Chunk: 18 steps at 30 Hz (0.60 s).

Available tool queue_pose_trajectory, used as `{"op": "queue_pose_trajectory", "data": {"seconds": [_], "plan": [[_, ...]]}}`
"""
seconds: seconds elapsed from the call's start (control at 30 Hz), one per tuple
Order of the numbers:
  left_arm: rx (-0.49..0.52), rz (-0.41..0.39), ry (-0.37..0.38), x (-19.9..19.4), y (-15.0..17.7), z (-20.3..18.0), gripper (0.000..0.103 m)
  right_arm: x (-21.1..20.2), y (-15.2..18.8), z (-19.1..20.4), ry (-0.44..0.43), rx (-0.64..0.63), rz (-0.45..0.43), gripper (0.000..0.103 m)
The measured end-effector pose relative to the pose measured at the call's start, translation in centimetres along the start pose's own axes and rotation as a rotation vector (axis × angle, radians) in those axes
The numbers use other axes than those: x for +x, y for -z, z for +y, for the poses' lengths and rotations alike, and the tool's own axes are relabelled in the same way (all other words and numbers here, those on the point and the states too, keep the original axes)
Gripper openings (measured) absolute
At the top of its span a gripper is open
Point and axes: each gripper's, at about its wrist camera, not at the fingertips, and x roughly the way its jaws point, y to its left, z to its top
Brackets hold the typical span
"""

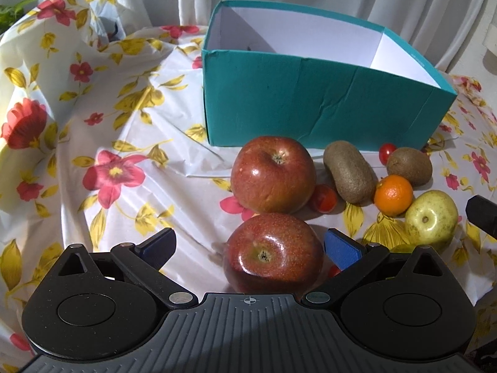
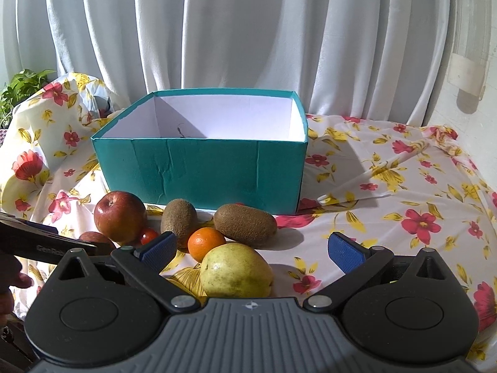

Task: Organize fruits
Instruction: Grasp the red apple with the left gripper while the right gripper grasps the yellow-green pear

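A teal box (image 1: 310, 105) with a white inside stands open at the back of the table. In front of it lie two red apples, two kiwis, an orange, a yellow-green pear and small cherry tomatoes. My left gripper (image 1: 250, 248) is open around the near apple (image 1: 273, 251), its blue pads apart from the skin on both sides. The far apple (image 1: 273, 174) sits just behind. My right gripper (image 2: 251, 248) is open with the pear (image 2: 236, 270) between its fingers, nearer the left pad. The orange (image 2: 205, 242) and kiwis (image 2: 245, 223) lie behind the pear.
A floral plastic cloth (image 2: 388, 186) covers the table, bunched up at the left. White curtains hang behind. A green plant (image 2: 21, 87) shows at far left. The box (image 2: 202, 171) looks to hold no fruit. Open cloth lies to the right of the fruit.
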Motion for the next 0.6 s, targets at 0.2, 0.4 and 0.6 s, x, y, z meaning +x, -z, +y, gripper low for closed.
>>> {"op": "queue_pose_trajectory", "data": {"seconds": [0.2, 0.4, 0.6], "plan": [[0.024, 0.041, 0.022, 1.4, -0.1, -0.5, 0.103, 0.4, 0.1, 0.1, -0.007, -0.005, 0.008, 0.103], [0.029, 0.081, 0.014, 2.4, -0.2, -0.6, 0.103, 0.9, 0.1, -0.2, 0.0, 0.005, 0.018, 0.103], [0.046, 0.091, -0.015, 2.8, -0.7, -0.8, 0.103, 1.2, 0.1, -0.1, 0.001, 0.01, 0.028, 0.103]]}}
